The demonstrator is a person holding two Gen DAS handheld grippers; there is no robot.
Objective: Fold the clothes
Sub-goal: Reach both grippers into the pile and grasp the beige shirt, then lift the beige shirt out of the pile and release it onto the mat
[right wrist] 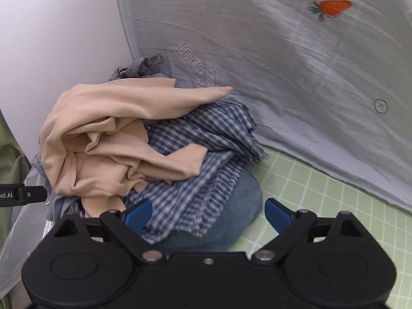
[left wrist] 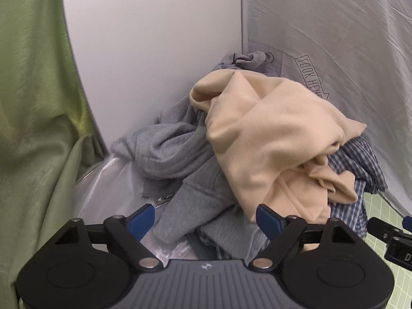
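Note:
A heap of clothes lies in the corner. On top is a crumpled beige garment [left wrist: 270, 139], also in the right wrist view [right wrist: 108, 139]. A grey sweatshirt [left wrist: 185, 170] lies under it at the left. A blue checked shirt [right wrist: 200, 164] and blue denim [right wrist: 231, 221] lie at the right; the shirt also shows in the left wrist view [left wrist: 360, 170]. My left gripper [left wrist: 206, 221] is open and empty just before the grey sweatshirt. My right gripper [right wrist: 208, 216] is open and empty over the checked shirt and denim.
A white wall [left wrist: 154, 51] and a hanging grey cloth [right wrist: 283, 64] with a carrot print [right wrist: 332, 7] close the corner. A green curtain [left wrist: 33, 103] hangs at the left. Clear plastic [left wrist: 108, 175] lies under the heap. The green gridded surface [right wrist: 322, 185] shows at the right.

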